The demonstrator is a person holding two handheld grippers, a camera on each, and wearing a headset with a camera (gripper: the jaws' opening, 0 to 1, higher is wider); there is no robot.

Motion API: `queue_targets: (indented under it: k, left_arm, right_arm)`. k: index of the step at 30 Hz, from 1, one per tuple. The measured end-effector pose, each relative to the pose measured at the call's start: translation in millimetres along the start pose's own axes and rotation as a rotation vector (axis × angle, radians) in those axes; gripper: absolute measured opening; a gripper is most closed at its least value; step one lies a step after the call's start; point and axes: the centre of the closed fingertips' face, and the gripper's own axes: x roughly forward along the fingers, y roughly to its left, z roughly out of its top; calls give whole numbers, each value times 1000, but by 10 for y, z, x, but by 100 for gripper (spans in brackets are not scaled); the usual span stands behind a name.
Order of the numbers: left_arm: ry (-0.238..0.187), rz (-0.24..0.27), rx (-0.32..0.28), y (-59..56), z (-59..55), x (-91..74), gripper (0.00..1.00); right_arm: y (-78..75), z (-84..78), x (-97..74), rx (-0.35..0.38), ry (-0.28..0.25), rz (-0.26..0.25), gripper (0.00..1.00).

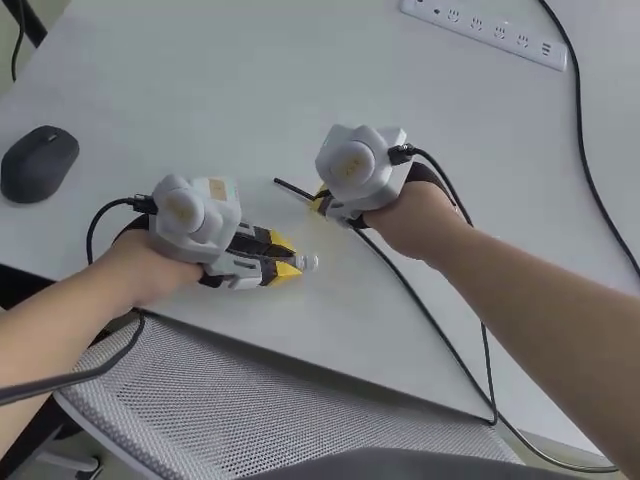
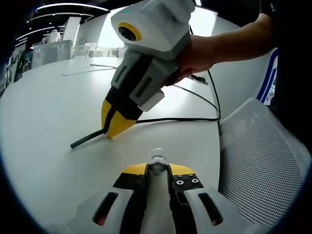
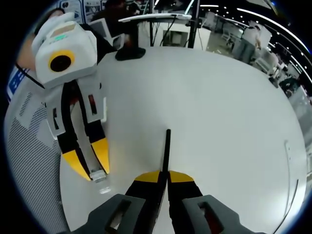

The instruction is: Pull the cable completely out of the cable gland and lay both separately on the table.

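Over the white table (image 1: 250,70), left gripper (image 2: 157,169) pinched the cable gland (image 2: 157,157), right gripper (image 3: 164,175) the cable (image 3: 166,146), fingers closed tight. Lowering each flat, well apart, seemed wisest.

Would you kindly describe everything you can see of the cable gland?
The cable gland is a small, pale grey, plastic-looking fitting with a rounded end. It is clamped between the yellow tips of the left claw, its end poking out forward, close over the white table. The black cable is out of it.
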Motion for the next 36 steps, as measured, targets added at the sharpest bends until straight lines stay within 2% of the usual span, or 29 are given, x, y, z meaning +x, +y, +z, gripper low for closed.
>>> queue_targets:
  k: [7,24,36]
  left_arm:
    - [1,2,3,11,3,0,16]
    - [-2,6,1,24,12,8,16]
    - [-17,11,-5,24,59,-5,17]
  right_arm:
    - [9,-3,0,-18,4,-5,0]
    - [12,-5,-1,5,9,-14,2]
    - [-52,24,-93,44,-12,-46,12]
